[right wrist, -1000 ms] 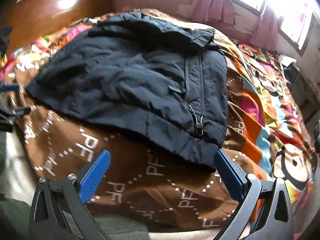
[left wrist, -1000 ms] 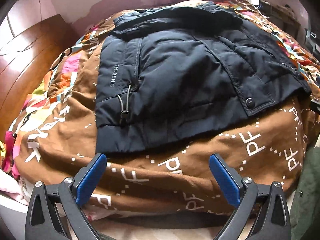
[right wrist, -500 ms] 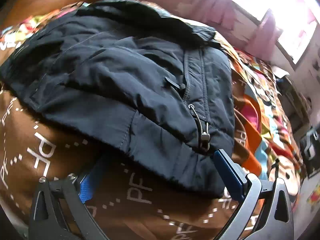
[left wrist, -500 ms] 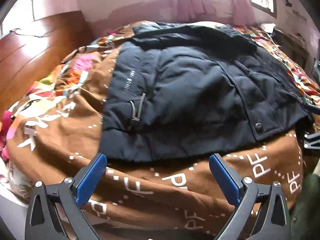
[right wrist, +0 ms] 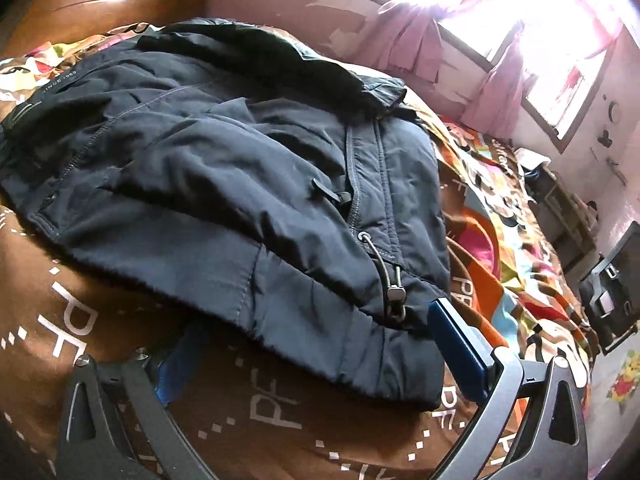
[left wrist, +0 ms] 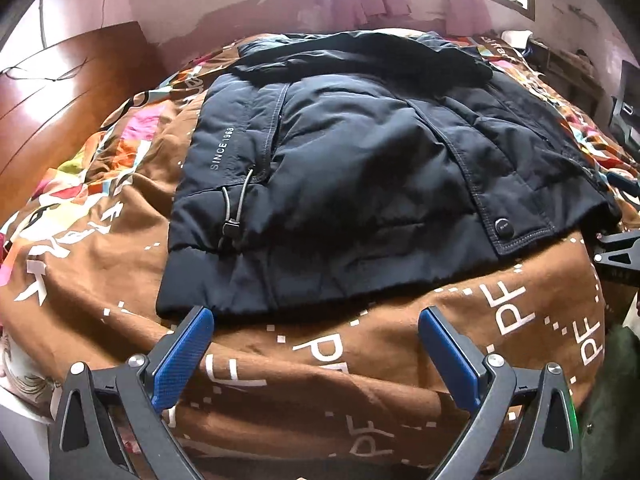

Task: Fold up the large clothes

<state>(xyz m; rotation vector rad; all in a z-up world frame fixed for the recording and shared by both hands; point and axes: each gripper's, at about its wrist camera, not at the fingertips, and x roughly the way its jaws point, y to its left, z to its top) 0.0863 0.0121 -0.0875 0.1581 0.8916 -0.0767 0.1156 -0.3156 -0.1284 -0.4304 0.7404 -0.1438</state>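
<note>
A dark navy padded jacket [left wrist: 360, 184] lies partly folded on the bed, hem toward me; it also shows in the right wrist view [right wrist: 224, 184]. My left gripper [left wrist: 316, 328] is open, its left fingertip touching the hem's left corner. My right gripper [right wrist: 312, 332] is open at the jacket's right hem corner: its left finger is under the hem and mostly hidden, its right finger [right wrist: 456, 340] lies beside the corner near the drawcord toggle [right wrist: 394, 296]. Part of the right gripper shows at the right edge of the left wrist view [left wrist: 618, 248].
The bed has a brown quilt [left wrist: 360, 364] with white "PF" lettering and colourful cartoon prints [right wrist: 520, 248]. A wooden headboard [left wrist: 60, 92] stands at the left. Pink curtains [right wrist: 420, 48] hang at a bright window behind. Dark furniture [right wrist: 612, 292] stands at the right.
Both grippers moved forward to the jacket's hem. The right gripper's left finger slid under the hem at the right corner; the left gripper came up to the left corner.
</note>
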